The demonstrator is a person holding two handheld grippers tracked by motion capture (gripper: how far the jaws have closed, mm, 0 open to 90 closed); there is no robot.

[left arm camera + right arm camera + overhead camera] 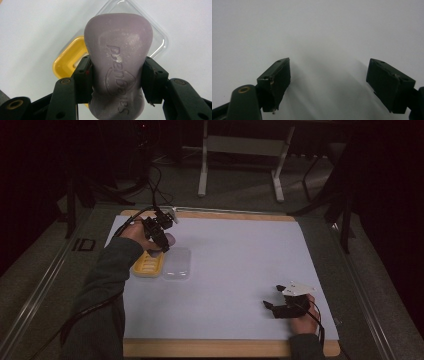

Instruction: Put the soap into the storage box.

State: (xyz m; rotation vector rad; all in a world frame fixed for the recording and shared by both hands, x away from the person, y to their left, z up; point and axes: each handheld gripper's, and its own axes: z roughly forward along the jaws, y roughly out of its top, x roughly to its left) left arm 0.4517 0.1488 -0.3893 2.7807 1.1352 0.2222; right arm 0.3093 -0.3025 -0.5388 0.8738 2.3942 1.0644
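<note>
Grey-green sleeve (107,285), blk jaws w/ brass screws.

Looks like a lab or test room, not a home. Dim space, grey carpet floor (240,185), wooden tabletop (225,215) covered by a plain white mat (240,260), bare white stand legs (202,175) behind it, loose cables (155,185) on the floor, dark frame legs (345,205) at the right.

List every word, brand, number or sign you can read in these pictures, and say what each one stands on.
"Safeguard": pressed into the purple bar of soap held in the left gripper, seen upside down above a shield-shaped emblem; the letters are worn, so this reading is likely, not certain.
"ID"-like mark: on the grey ledge left of the table, too small to be sure.
Nothing readable on the yellow soap dish or its clear lid.
</note>
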